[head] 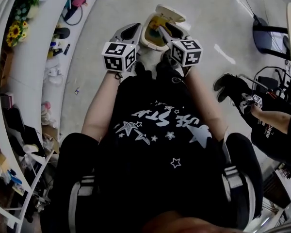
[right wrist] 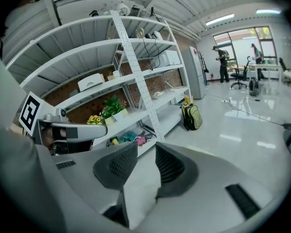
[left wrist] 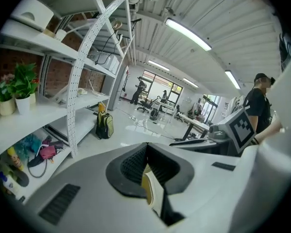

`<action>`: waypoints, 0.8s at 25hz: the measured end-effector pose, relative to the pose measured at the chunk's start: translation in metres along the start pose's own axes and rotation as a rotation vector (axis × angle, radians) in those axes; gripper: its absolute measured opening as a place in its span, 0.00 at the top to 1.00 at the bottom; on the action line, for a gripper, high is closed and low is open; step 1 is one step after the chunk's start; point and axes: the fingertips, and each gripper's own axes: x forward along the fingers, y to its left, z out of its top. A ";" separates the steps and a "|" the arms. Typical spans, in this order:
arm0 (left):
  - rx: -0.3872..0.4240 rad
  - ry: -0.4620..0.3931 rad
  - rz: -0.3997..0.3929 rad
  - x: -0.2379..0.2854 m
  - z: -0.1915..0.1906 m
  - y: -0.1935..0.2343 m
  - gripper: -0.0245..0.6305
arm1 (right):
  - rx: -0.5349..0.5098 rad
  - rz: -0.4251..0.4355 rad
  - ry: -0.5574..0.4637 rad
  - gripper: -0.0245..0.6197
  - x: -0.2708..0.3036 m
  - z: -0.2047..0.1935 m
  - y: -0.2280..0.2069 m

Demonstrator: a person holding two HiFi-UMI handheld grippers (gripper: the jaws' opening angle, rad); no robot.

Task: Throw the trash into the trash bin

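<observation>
In the head view a white container (head: 157, 27) with a yellowish inside and a flipped-open lid hangs above the floor in front of my body, held between both grippers. My left gripper (head: 134, 34) grips its left side. In the left gripper view my left gripper (left wrist: 148, 171) has its jaws closed on a thin yellow-and-white rim (left wrist: 153, 194). My right gripper (head: 168, 33) takes the container's right side. In the right gripper view my right gripper (right wrist: 146, 161) has a white wall of the container (right wrist: 140, 198) wedged between its pads. No trash bin is in view.
White shelving (head: 26, 57) with sunflowers (head: 14, 31) curves along the left. A second person (head: 276, 125) sits at the right, near a chair base (head: 267, 35). A green backpack (left wrist: 105, 124) leans by the shelf. Desks and people stand far off.
</observation>
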 end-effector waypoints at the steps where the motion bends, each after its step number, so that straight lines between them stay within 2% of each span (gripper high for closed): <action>1: 0.015 -0.006 -0.008 -0.003 0.003 -0.003 0.95 | 0.002 -0.006 -0.010 0.78 -0.004 0.003 0.003; 5: 0.042 -0.040 -0.017 -0.015 0.012 -0.012 0.95 | -0.018 -0.007 -0.044 0.88 -0.017 0.015 0.012; 10: 0.032 -0.072 0.028 -0.032 0.018 -0.015 0.95 | -0.014 0.038 -0.072 0.93 -0.029 0.028 0.020; 14: 0.023 -0.079 0.060 -0.041 0.012 -0.026 0.95 | 0.023 0.085 -0.110 0.93 -0.045 0.032 0.018; 20: 0.041 -0.081 0.074 -0.053 -0.003 -0.067 0.95 | 0.030 0.117 -0.134 0.93 -0.085 0.017 0.013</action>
